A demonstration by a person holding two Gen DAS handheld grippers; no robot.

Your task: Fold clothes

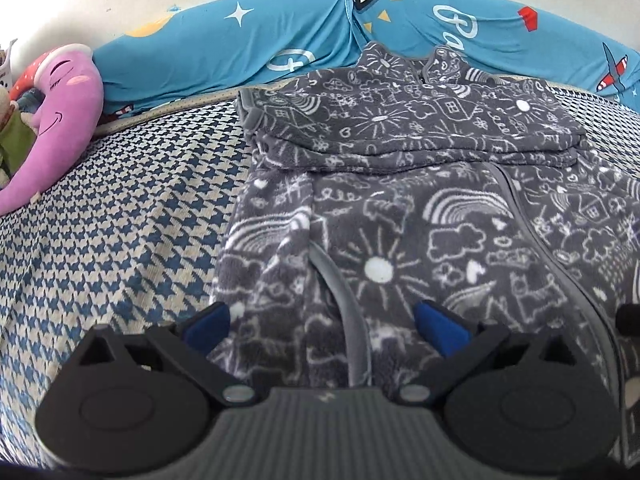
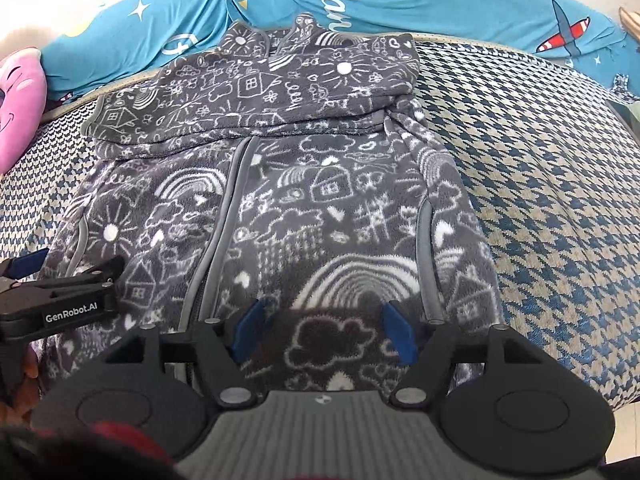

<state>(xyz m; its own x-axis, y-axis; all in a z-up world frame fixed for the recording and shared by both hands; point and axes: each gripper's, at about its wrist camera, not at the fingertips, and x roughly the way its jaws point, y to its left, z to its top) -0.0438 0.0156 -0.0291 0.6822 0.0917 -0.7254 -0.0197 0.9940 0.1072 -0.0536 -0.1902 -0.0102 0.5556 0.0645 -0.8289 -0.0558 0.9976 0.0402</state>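
Grey fleece jacket (image 2: 280, 208) lay zipped on the bed (image 2: 540, 184), sleeves folded across its chest, its lower half flat; left gripper (image 1: 320, 320) and right gripper (image 2: 324, 328) gaped apart over the hem.

A grey fleece jacket (image 2: 280, 208) — covered in white doodles of suns, rainbows, houses and clouds — is lying front-up and spread flat on the bed, its grey zipper (image 2: 224, 216) running down the middle. Its sleeves (image 2: 256, 92) are lying folded across the chest in a stacked band, and the hood (image 2: 276, 32) is resting at the far end.
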